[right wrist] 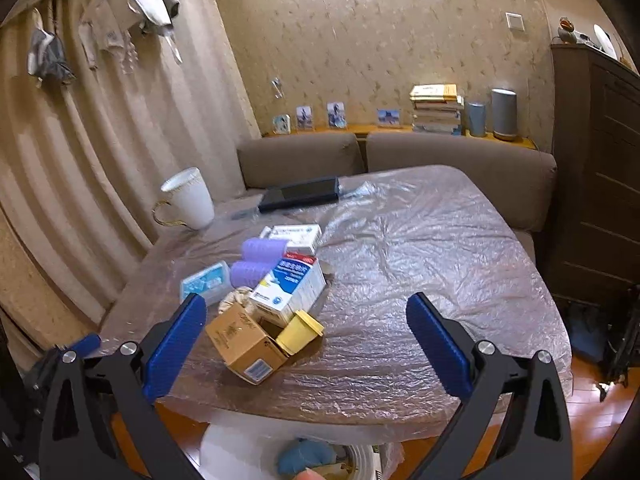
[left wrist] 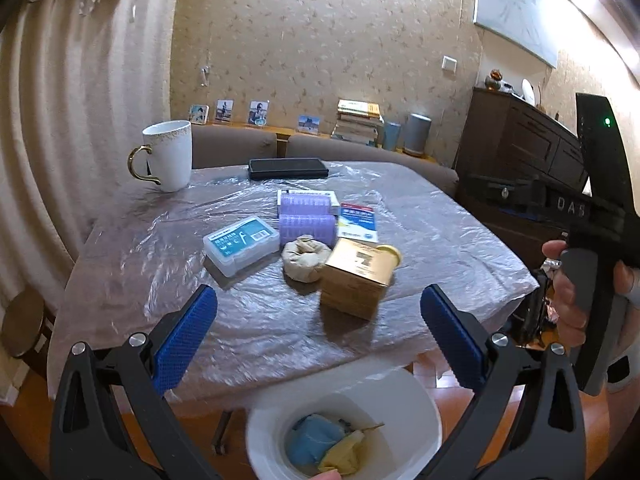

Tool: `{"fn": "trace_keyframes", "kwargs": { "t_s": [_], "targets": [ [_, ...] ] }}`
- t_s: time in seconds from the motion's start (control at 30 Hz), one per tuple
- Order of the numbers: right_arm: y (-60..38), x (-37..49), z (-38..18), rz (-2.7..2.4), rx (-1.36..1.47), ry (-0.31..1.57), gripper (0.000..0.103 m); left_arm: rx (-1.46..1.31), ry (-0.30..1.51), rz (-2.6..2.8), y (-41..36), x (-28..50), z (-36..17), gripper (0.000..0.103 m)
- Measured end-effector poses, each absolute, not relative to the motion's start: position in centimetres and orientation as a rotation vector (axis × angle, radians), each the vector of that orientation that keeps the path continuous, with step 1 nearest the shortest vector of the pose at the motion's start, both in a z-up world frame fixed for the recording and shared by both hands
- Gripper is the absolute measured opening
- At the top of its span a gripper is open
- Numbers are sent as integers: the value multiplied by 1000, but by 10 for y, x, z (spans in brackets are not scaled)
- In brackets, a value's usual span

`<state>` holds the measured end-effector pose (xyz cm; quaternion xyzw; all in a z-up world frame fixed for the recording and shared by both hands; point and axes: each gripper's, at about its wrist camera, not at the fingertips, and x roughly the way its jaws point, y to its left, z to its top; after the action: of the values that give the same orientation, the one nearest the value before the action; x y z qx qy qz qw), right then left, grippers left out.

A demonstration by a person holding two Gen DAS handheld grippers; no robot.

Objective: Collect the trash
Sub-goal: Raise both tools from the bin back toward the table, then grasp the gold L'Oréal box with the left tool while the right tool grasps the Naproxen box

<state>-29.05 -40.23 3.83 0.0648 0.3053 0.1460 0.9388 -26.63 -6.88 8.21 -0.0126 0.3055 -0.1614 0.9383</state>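
While your left gripper [left wrist: 318, 336] hangs with its blue pads spread wide and nothing between them, its camera catches what the other view cuts off: the open mouth of the white bin [left wrist: 424, 412] below the table's near edge, with a blue wad [left wrist: 314, 438] and a yellowish scrap [left wrist: 342, 454] lying inside. It also shows your right hand [left wrist: 576, 292] wrapped round the black handle of the other tool at the right edge.

Your right gripper [right wrist: 306, 334] stands wide too, jaws empty, over the plastic-covered table [right wrist: 420, 264]. From that side you see only the bin's rim [right wrist: 224, 448] and a bit of the blue wad [right wrist: 304, 458], but you get the brown cardboard box [right wrist: 244, 346] tipped on its side with its flap end open, touching a yellow lidded tub [right wrist: 300, 332], and clothes hanging at the curtain [right wrist: 132, 4].

Counting on the table: two purple hair rollers [left wrist: 306, 216], one clear case with a blue label [left wrist: 240, 245], one crumpled beige wad [left wrist: 306, 260] just beside the cardboard box [left wrist: 354, 286], one red-white-blue carton [right wrist: 292, 286], one white carton behind the rollers [right wrist: 296, 237], one white mug with a gold handle [left wrist: 168, 156], and one flat black case [left wrist: 288, 168] at the far edge. All lie close together except the mug and the black case
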Motion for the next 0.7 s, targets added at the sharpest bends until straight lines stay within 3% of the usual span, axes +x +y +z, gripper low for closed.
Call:
{"fn": "trace_keyframes", "kwargs": {
  "t_s": [0.3,0.7],
  "targets": [
    [-389,-264,9,239,115,697,90,-55,693,-416,-43,-222,69,102],
    [-340,-171,-5,274,115,923,90,118,710,-547,-116,-195,37,101]
  ]
}}
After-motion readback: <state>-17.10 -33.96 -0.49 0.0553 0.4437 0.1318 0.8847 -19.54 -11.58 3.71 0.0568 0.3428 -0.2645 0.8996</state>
